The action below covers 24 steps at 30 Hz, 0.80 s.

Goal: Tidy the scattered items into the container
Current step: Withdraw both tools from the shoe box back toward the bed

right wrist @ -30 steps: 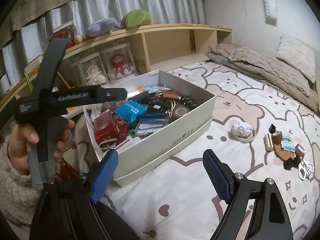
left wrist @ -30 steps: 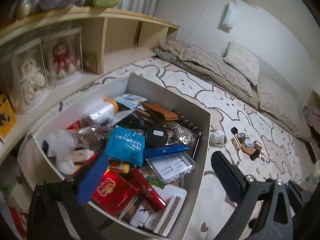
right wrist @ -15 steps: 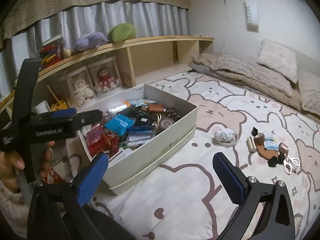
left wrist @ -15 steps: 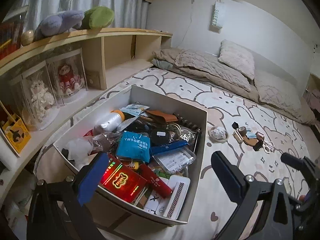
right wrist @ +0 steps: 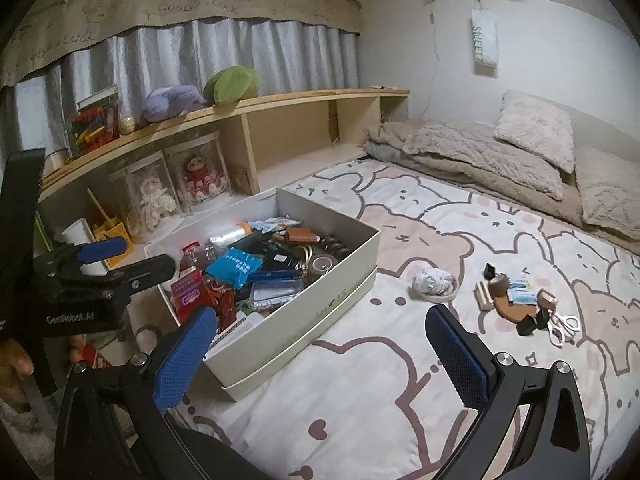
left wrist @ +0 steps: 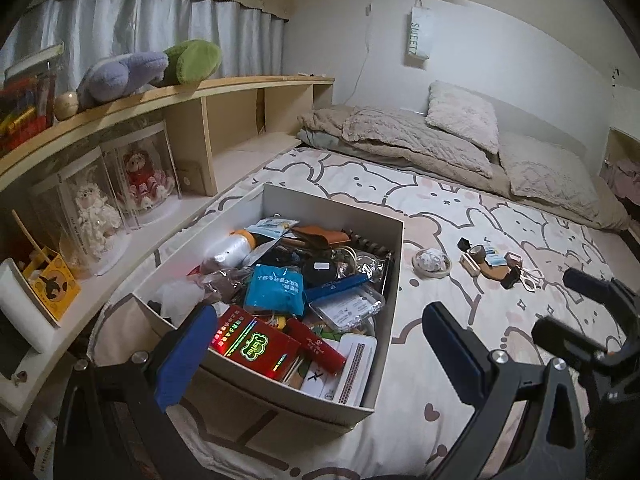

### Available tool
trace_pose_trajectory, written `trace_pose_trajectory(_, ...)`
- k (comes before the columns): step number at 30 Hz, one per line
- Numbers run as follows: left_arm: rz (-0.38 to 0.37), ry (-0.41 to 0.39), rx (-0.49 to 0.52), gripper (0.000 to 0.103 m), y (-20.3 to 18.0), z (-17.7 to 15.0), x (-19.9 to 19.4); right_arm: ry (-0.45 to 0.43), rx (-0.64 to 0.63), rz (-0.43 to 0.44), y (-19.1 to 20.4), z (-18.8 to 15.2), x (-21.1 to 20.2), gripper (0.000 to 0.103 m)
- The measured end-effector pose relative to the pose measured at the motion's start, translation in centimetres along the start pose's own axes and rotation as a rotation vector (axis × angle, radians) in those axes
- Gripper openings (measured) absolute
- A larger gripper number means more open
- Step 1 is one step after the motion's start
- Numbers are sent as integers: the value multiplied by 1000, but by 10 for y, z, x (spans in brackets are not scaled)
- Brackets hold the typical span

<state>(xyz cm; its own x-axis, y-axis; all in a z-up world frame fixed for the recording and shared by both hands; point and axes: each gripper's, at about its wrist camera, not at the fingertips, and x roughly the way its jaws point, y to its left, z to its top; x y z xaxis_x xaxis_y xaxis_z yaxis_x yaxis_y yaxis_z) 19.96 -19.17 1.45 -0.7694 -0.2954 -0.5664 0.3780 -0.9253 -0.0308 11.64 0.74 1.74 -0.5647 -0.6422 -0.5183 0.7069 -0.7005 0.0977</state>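
A white shoe box full of packets, a bottle and cases stands on the bear-print bedspread. To its right lie a tape roll with a crumpled wad and a small cluster of tape, a wooden piece, brown leather, black clips and white scissors. My left gripper hovers open over the box's near end, nothing between its blue pads. My right gripper is wide open and empty above the bedspread, in front of the box's long side. The loose items lie ahead to its right.
A wooden shelf with plush toys and boxed dolls runs along the left behind the box. Folded blankets and pillows lie at the far end of the bed. A hand holds the left gripper's handle at the left edge.
Both grippers have drawn back and risen, so the box looks smaller and farther away. The right gripper's jaws spread wider after the earliest frame. Nothing was picked up.
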Motion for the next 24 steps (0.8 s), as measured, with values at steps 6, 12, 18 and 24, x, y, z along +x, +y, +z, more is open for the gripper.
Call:
trace_pose_trajectory(6,6,-25,10,103,-5,1,-19,-16,24,-24,1,5,-13,103)
trace_pose_trajectory(12,4,-47,15,103,-10,2,-37,-42,31,-36,4,10,-30,103)
trace_pose_trajectory(18,-5,-67,28,103,-15,4,-53,-61,37,-57,5,12,-46,103)
trace_pose_trajectory(24,-17,-76,40,103,-26,4,-64,-78,54,-94,-4,10,-66,103)
